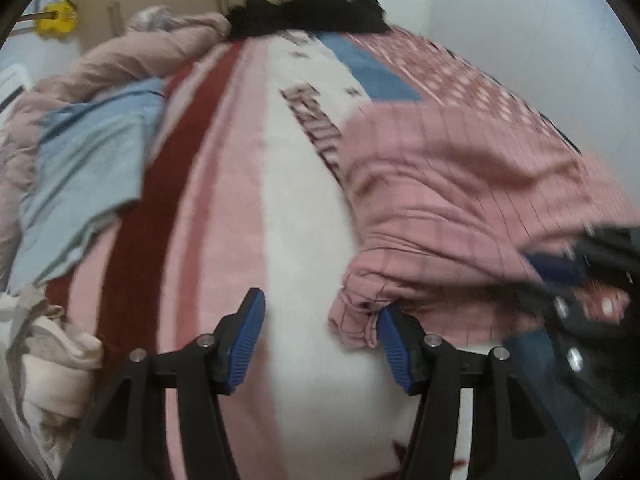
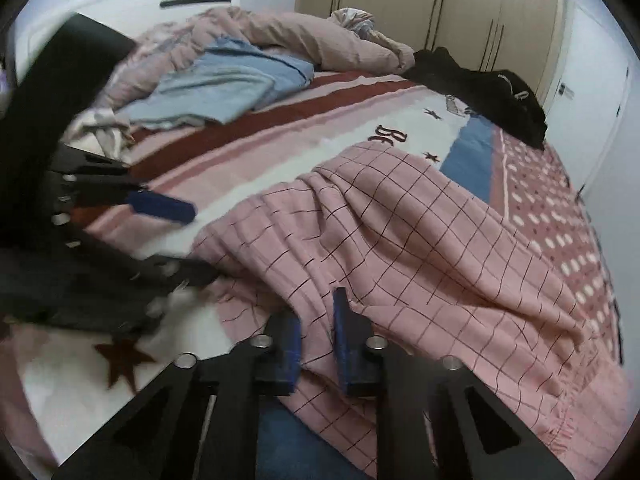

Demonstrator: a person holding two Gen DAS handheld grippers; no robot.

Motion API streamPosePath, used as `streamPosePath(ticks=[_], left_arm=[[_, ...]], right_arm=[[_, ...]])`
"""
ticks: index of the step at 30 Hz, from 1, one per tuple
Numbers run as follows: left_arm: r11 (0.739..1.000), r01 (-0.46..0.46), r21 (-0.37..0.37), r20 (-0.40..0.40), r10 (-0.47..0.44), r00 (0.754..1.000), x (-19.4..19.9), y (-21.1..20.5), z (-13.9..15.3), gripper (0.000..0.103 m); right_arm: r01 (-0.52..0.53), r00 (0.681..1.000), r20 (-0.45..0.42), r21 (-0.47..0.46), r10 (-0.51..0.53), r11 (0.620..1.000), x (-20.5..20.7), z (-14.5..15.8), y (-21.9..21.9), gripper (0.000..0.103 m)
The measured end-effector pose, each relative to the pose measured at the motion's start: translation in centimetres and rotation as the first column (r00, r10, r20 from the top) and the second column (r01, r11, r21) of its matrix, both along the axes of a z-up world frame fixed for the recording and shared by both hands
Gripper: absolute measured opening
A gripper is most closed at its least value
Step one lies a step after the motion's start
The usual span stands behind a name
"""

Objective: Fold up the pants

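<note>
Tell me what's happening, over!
Right gripper shut on pink checked fabric pants. Left gripper open at their edge. Nothing in the way.

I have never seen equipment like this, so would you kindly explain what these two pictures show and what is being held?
A person holds a two-finger tool in each hand, each with a fisheye camera looking along its fingers. One picture is from the left tool, whose blue pads stand open beside the edge of the pink checked pants. The other is from the right tool, shut on a fold of those pants. They lie on a striped bedspread, with a blue garment and a black garment further back.
</note>
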State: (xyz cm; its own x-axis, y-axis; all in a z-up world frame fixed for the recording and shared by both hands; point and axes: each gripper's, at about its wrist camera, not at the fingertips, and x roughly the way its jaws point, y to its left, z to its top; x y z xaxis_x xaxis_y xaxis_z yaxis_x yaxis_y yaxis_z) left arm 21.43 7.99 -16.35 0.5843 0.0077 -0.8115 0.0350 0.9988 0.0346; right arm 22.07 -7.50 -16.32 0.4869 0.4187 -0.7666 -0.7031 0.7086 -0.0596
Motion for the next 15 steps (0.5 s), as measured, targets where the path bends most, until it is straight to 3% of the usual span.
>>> streamPosePath(ticks=[5,10,15], left_arm=[[0.999,-0.013,0.039,-0.026,0.014,1.0,-0.2,0.2,-0.7,0.056],[0.997,0.046,-0.054,-0.037,-0.048,0.998,-2.2,1.2,1.6,0.058],[0.99,0.067,-0.123,0.049,-0.061,0.997,-0.9,1.0,5.3,0.06]], right_arm=[[-0.004,0.998,-0.059,0.034,0.005,0.999,-0.4,-0.2,-1.3,0.006],[0.008,0.996,-0.09,0.096,0.0,0.995,-0.8,-0.4,-3.0,0.009],[0.076,0.993,-0.103,0.229,-0.054,0.97,0.1,3.1,-7.4,0.039]])
